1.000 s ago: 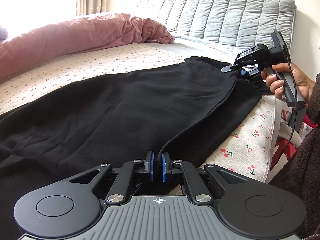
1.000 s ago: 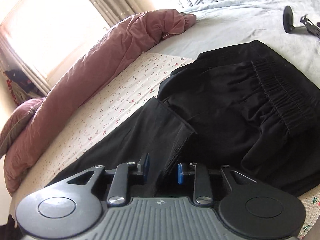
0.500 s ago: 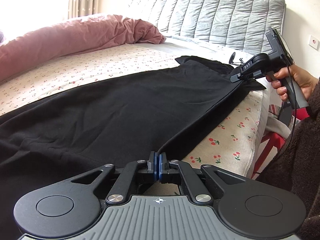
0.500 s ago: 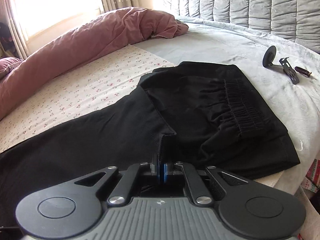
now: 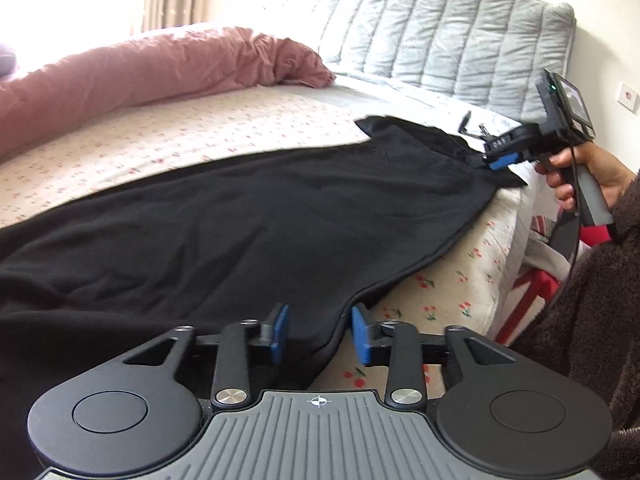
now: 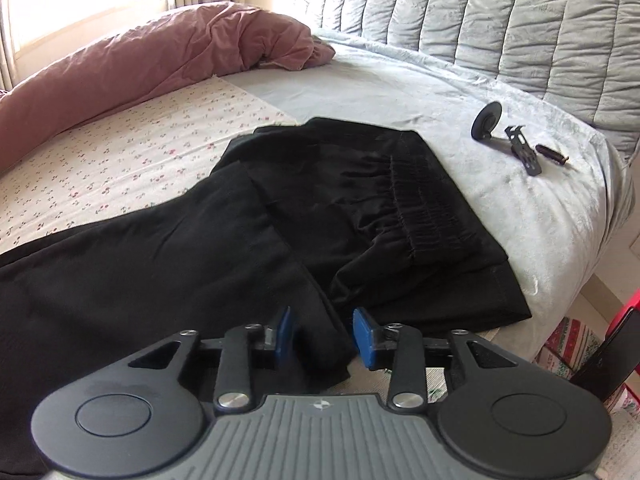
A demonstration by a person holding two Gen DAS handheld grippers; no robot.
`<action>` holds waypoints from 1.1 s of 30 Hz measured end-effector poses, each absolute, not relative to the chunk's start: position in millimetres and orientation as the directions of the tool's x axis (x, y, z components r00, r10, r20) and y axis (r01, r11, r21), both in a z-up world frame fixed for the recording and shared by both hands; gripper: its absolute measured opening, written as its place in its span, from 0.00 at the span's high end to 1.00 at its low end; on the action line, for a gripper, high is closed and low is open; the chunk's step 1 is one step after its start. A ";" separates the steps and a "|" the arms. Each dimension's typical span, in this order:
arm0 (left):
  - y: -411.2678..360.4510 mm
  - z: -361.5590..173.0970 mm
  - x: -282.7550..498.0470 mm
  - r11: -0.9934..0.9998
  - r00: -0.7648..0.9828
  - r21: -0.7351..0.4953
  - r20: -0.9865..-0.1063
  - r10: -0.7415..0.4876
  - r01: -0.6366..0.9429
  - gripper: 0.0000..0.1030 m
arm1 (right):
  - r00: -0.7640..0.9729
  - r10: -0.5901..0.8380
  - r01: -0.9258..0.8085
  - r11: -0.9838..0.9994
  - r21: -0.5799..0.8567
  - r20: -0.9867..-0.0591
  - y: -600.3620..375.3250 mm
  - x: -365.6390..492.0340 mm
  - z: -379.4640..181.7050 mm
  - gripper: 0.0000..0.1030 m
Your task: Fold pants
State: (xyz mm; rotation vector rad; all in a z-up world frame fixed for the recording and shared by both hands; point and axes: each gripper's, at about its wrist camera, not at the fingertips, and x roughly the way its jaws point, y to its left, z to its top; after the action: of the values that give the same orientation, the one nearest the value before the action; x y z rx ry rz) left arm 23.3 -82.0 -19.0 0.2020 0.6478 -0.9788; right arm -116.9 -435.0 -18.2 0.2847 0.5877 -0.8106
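Note:
Black pants (image 5: 248, 220) lie lengthwise along the near side of the bed, one leg folded over the other. Their elastic waistband (image 6: 424, 204) shows in the right wrist view, bunched at the far end. My left gripper (image 5: 319, 334) is open, its blue pads either side of the pants' near edge. My right gripper (image 6: 323, 334) is open too, with the folded edge of the pants (image 6: 224, 264) lying between its pads. The right gripper also shows in the left wrist view (image 5: 500, 160), held by a hand at the waist end.
A pink duvet (image 5: 152, 68) is rolled along the far side of the bed. A grey quilted headboard (image 6: 500, 16) stands behind. A small black mount and a screw (image 6: 516, 144) lie on the grey sheet near the waistband. The bed edge (image 5: 500, 264) drops off at right.
Both grippers were shut on the pants' edge half a second ago and have opened. The edge has been let go and lies on the bed.

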 end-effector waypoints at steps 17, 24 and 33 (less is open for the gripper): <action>21.2 11.8 212.5 0.860 0.677 0.100 -0.664 -0.317 0.500 0.29 | 0.702 -0.481 0.642 0.747 0.174 -0.526 -503.1 -48.7 -8.4 0.37; 43.1 -15.0 283.5 0.885 0.613 0.060 -0.742 -0.269 0.461 0.31 | 0.721 -0.421 0.598 0.780 0.186 -0.551 -515.4 -27.7 -36.4 0.43; 34.0 -25.0 303.1 0.860 0.481 -0.045 -0.813 -0.327 0.507 0.73 | 0.768 -0.378 0.545 0.810 0.218 -0.517 -525.0 -11.1 -39.9 0.59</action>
State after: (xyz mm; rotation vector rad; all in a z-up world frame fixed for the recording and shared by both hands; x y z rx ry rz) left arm 303.1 34.0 -25.0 0.2126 0.9398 -0.5131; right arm -11.1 -525.0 -39.9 0.3709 0.4743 -0.5132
